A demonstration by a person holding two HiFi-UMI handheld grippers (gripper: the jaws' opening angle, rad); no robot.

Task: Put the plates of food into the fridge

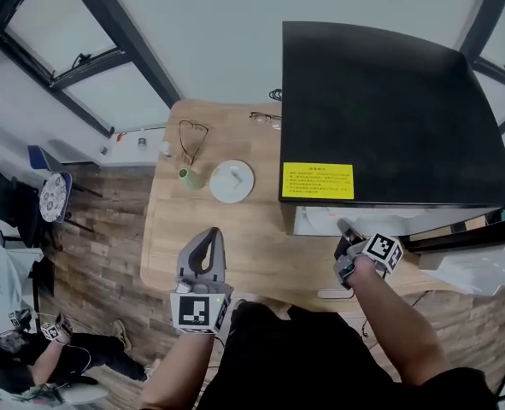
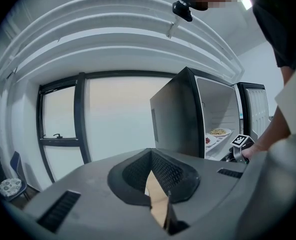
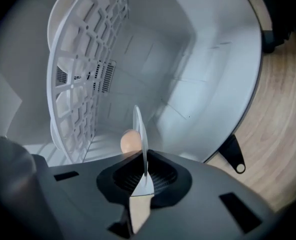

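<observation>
The black fridge (image 1: 389, 109) stands on the right part of the wooden surface (image 1: 252, 237), its door (image 2: 255, 111) swung open. The right hand-held gripper (image 3: 143, 171) reaches into the white interior with its jaws clamped on the rim of a thin white plate (image 3: 139, 129), seen edge-on. A rounded, tan piece of food (image 3: 129, 142) sits on that plate; I cannot tell what it is. A white grid shelf (image 3: 87, 69) lies just beside the held plate.

From the left gripper view, two more plates rest on a shelf inside the fridge: one with yellowish food (image 2: 219, 132) and, just beside it, one with something red (image 2: 208, 140).

The left hand-held gripper (image 1: 209, 239) hangs over the near edge of the surface, jaws together and holding nothing. Toward the far edge, just left of the fridge, lies another white plate (image 1: 231, 181); its contents are too small to make out. A small green cup (image 1: 188, 177) stands beside it.
</observation>
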